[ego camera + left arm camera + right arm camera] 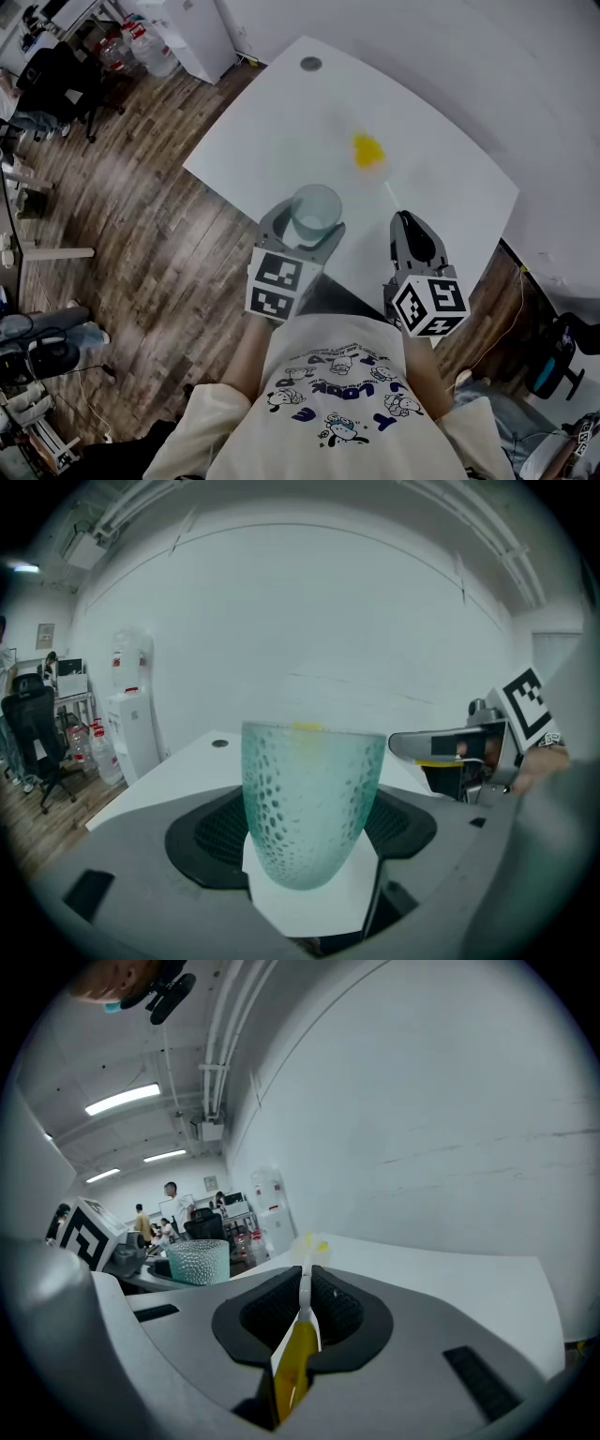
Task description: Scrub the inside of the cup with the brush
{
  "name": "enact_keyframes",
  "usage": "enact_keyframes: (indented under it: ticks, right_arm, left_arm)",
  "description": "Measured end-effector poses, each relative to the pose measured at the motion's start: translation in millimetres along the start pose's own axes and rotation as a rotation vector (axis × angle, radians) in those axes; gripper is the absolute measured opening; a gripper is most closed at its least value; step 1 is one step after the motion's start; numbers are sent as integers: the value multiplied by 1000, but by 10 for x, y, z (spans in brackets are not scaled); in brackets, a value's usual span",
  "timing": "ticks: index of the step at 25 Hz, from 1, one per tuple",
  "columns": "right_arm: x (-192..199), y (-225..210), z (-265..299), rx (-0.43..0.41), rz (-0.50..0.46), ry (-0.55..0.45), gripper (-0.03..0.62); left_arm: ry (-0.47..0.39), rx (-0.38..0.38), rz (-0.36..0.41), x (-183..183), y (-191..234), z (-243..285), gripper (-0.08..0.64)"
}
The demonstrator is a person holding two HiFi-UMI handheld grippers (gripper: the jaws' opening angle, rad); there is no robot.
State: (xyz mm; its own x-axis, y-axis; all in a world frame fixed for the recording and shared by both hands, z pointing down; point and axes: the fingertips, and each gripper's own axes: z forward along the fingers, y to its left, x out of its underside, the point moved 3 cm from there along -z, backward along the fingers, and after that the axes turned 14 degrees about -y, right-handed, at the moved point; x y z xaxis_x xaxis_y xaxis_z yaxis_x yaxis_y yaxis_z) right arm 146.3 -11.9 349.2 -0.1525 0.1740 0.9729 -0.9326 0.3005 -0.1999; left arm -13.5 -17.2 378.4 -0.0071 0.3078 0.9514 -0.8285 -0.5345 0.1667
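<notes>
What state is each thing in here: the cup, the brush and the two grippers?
cup: upright, mouth up, clamped between the left jaws, nothing in it that I can see.
brush: held by its handle, yellow head pointing out over the table, outside the cup.
left gripper: shut on the cup.
right gripper: shut on the brush handle.
</notes>
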Motion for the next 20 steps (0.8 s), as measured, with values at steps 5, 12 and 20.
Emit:
enact_keyframes:
  ticks: [5,12,20]
  right_arm:
    - [2,-10,25,0,-11,2,44]
    - [8,-7,61,-4,-18,10,44]
    - [-4,20,73,-10,-26,14,44]
  left_arm:
    - [2,9,-4,1,-18,39,371]
    - [2,13,0,-18,11,57,371]
    - [0,11,2,-55,24,47,371]
